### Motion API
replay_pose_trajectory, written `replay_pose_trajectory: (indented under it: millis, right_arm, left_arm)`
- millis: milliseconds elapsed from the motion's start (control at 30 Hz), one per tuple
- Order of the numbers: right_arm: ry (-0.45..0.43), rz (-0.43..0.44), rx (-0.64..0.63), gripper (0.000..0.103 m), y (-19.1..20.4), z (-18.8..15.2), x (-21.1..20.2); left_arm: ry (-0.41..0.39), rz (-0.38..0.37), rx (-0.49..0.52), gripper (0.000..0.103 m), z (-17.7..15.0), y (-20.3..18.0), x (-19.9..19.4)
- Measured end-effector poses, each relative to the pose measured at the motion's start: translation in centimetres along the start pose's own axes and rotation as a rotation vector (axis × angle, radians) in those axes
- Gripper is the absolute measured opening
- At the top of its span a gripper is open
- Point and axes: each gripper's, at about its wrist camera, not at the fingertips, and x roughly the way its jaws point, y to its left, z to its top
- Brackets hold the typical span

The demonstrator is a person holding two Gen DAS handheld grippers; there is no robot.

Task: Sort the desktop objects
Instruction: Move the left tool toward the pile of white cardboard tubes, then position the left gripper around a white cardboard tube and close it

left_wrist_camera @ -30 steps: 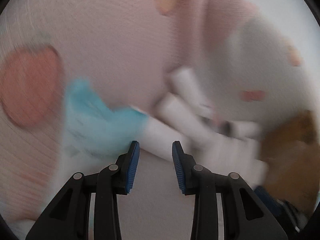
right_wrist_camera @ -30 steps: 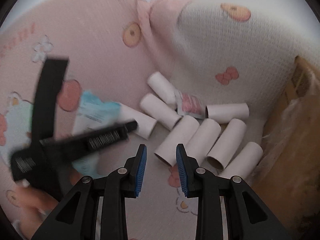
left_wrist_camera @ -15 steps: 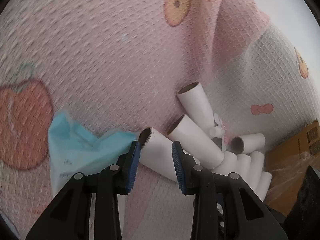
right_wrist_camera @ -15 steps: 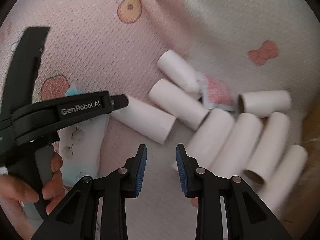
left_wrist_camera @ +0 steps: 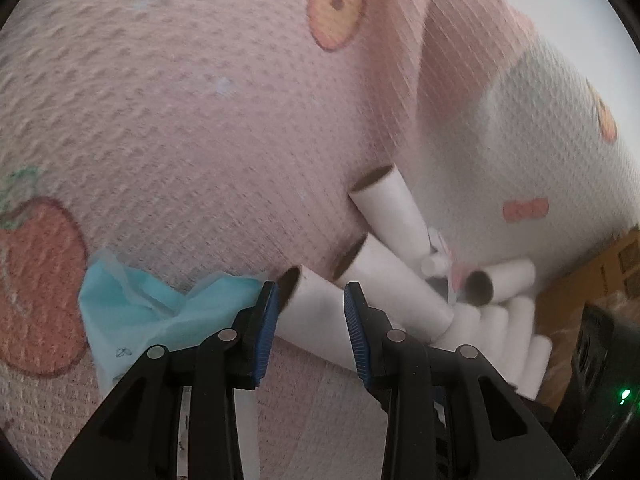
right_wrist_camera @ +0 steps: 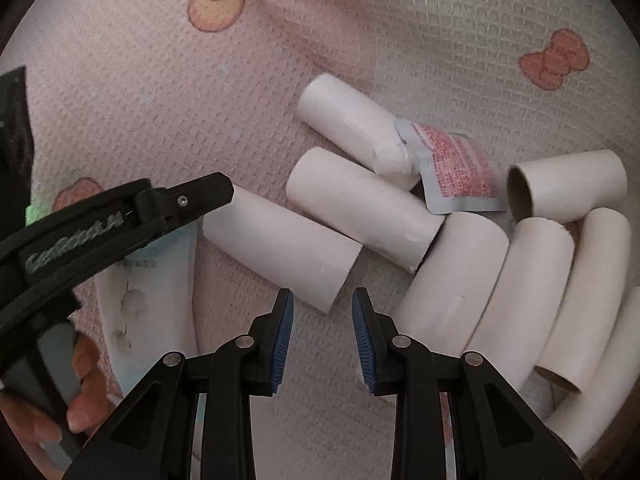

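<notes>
Much of my left view is smeared, so the far tubes run together into one white mass and I cannot count them; the right edge there is blocked by a dark body with a green light [left_wrist_camera: 625, 394], too cut off to name for certain. In the right view the tubes at the right rim are cropped, and a blue-and-white packet [right_wrist_camera: 156, 280] is partly covered by my left gripper [right_wrist_camera: 218, 194], whose jaws I cannot read from that side. My left hand [right_wrist_camera: 76, 392] shows only as fingers wrapped round the handle at the lower left. My left gripper [left_wrist_camera: 308, 320] tilts steeply down, fingers apart, with the open end of the nearest tube [left_wrist_camera: 320, 312] lying just beyond and between the tips; I cannot tell whether either pad touches it. My right gripper [right_wrist_camera: 322, 332] also angles down, fingers apart and holding nothing, its tips just short of that same tube [right_wrist_camera: 280, 248], which lies on the pink printed cloth [right_wrist_camera: 140, 80]. Further on, two more tubes [right_wrist_camera: 360, 208] lie side by side, a spouted sachet [right_wrist_camera: 456, 172] with red print rests against them, and a row of tubes [right_wrist_camera: 520, 292] crowds the right. A crumpled blue packet [left_wrist_camera: 160, 312] sits just left of my left fingers.
</notes>
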Motion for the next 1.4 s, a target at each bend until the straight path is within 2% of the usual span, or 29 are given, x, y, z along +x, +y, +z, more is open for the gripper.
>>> replay_pose_trajectory:
  millis: [100, 267, 433, 500, 533, 633, 700, 767, 800, 867, 933, 1033, 1067, 1233, 1400]
  right_arm:
    - [-0.002, 0.017, 0.019, 0.026, 0.1, 0.1, 0.5]
    - [-0.01, -0.033, -0.022, 0.026, 0.8, 0.0, 0.5]
    - [-0.031, -0.062, -0.072, 0.026, 1.6, -0.5, -1.0]
    - [-0.049, -0.06, -0.067, 0.026, 1.7, -0.7, -2.0]
    - [-0.052, -0.057, -0.068, 0.026, 1.7, -0.9, -2.4]
    - [-0.043, -0.064, -0.081, 0.026, 1.7, -1.5, -3.7]
    - [-0.05, -0.053, -0.071, 0.026, 1.6, -2.0, -4.6]
    - [-0.06, -0.051, -0.054, 0.026, 1.7, -2.2, -4.9]
    - [-0.065, -0.059, -0.051, 0.026, 1.1, -1.7, -5.9]
    - [-0.08, -0.113, -0.066, 0.027, 1.7, -4.1, -6.5]
    - [-0.094, -0.158, -0.068, 0.027, 2.4, -4.5, -7.4]
    - [-0.096, -0.189, -0.052, 0.027, 1.6, -4.4, -8.8]
    - [-0.098, -0.196, -0.042, 0.027, 1.0, -3.6, -8.2]
    - [-0.076, -0.185, 0.043, 0.027, -0.3, -5.5, -10.3]
    - [-0.054, -0.199, 0.061, 0.027, -0.6, -7.6, -10.7]
  left_arm:
    - [0.0, -0.011, 0.016, 0.037, 0.2, -0.6, -0.2]
    - [0.001, -0.09, -0.004, 0.038, 0.4, -0.4, -1.3]
    - [0.034, -0.133, -0.012, 0.038, 0.0, -0.3, -1.9]
    - [0.061, -0.181, -0.022, 0.038, 0.4, 0.1, -1.8]
    - [0.072, -0.208, -0.031, 0.038, -1.5, 0.9, -2.9]
    - [0.098, -0.276, -0.086, 0.038, -2.8, 1.4, -2.7]
    - [0.101, -0.327, -0.112, 0.038, -2.9, 1.3, -2.8]
    - [0.101, -0.378, -0.096, 0.038, -2.7, 1.0, -3.2]
    - [0.088, -0.398, -0.083, 0.038, -2.7, 0.6, -3.7]
    - [0.05, -0.417, -0.049, 0.038, -2.9, -0.2, -4.7]
    - [0.03, -0.442, -0.023, 0.038, -3.1, -0.6, -5.5]
    - [0.028, -0.501, -0.017, 0.038, -3.4, -1.0, -6.2]
    - [0.03, -0.513, -0.015, 0.039, -3.6, -1.3, -6.2]
    - [0.059, -0.51, 0.035, 0.041, -5.1, -3.0, -6.3]
    - [0.12, -0.454, 0.088, 0.041, -7.2, -4.7, -6.0]
